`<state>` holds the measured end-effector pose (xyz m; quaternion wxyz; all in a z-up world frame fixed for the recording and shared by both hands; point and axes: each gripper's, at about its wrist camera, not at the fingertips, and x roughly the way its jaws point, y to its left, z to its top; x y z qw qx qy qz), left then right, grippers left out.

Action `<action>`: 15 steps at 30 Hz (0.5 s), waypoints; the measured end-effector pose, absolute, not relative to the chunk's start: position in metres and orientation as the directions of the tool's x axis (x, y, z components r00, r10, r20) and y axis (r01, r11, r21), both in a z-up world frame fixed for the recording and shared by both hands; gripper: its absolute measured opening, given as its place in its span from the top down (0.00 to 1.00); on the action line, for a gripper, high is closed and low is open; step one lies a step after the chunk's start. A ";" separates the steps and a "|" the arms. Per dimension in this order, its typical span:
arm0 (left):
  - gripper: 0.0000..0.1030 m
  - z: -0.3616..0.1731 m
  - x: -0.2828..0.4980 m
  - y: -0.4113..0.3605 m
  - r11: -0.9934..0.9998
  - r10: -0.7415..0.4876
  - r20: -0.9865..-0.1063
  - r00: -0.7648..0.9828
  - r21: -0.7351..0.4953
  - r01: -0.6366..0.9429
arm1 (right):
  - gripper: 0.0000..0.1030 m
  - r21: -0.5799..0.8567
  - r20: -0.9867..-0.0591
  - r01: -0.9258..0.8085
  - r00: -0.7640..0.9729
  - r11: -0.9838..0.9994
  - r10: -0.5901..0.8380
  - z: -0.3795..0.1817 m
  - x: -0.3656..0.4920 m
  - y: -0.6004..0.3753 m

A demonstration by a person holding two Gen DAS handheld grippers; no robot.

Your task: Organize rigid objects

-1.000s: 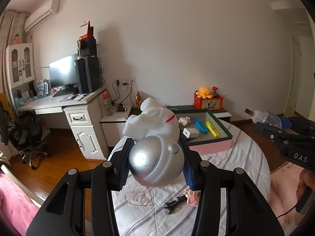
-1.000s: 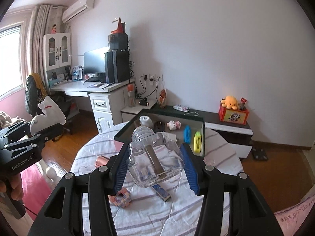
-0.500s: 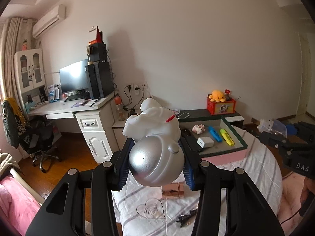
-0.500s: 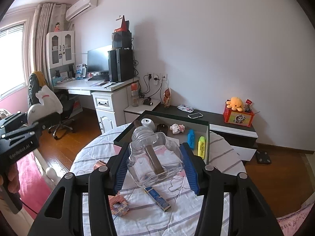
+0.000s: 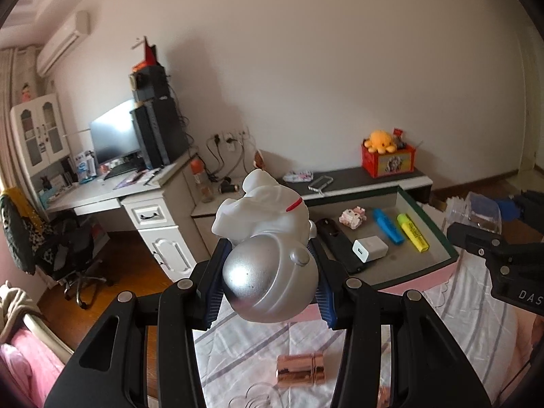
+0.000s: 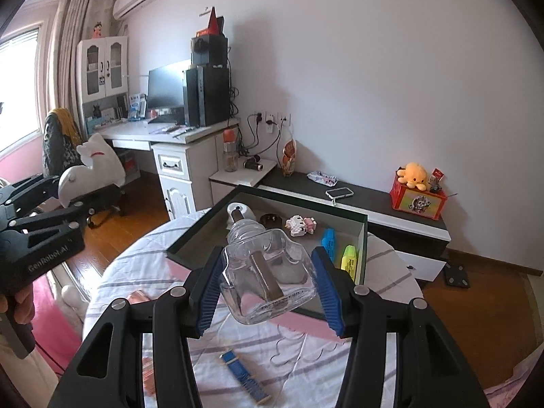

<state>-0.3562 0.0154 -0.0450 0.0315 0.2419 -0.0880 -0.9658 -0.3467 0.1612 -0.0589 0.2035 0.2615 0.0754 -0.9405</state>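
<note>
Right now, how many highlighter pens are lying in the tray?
2. A blue highlighter and a yellow highlighter lie side by side near the tray's right wall. The held objects hide part of the tray, so more could be hidden.

astronaut figure [image 5: 268, 272]: glossy plastic | bottle [image 6: 268, 278]: clear, smooth | tablecloth [image 6: 306, 367]: cloth

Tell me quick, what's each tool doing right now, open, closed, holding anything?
Left tool: closed on the astronaut figure, by its silver helmet.
Right tool: closed on the clear glass bottle, held above the table.
</note>
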 end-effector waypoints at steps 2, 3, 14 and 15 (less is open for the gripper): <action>0.55 -0.052 -0.374 0.020 -0.982 -0.099 -0.486 -0.868 0.191 0.005 | 0.49 -0.038 -0.537 0.424 -0.773 -0.905 -0.339 -0.063 -0.360 0.160; 0.55 -0.056 -0.382 0.023 -0.981 -0.097 -0.495 -0.863 0.195 -0.002 | 0.49 -0.040 -0.542 0.423 -0.770 -0.905 -0.336 -0.065 -0.365 0.159; 0.55 -0.112 -0.461 0.045 -0.974 -0.083 -0.634 -0.769 0.214 -0.072 | 0.49 -0.027 -0.637 0.426 -0.705 -0.904 -0.313 -0.102 -0.425 0.160; 0.55 -0.116 -0.464 0.045 -0.974 -0.083 -0.642 -0.762 0.214 -0.075 | 0.49 -0.023 -0.648 0.426 -0.695 -0.904 -0.311 -0.108 -0.429 0.161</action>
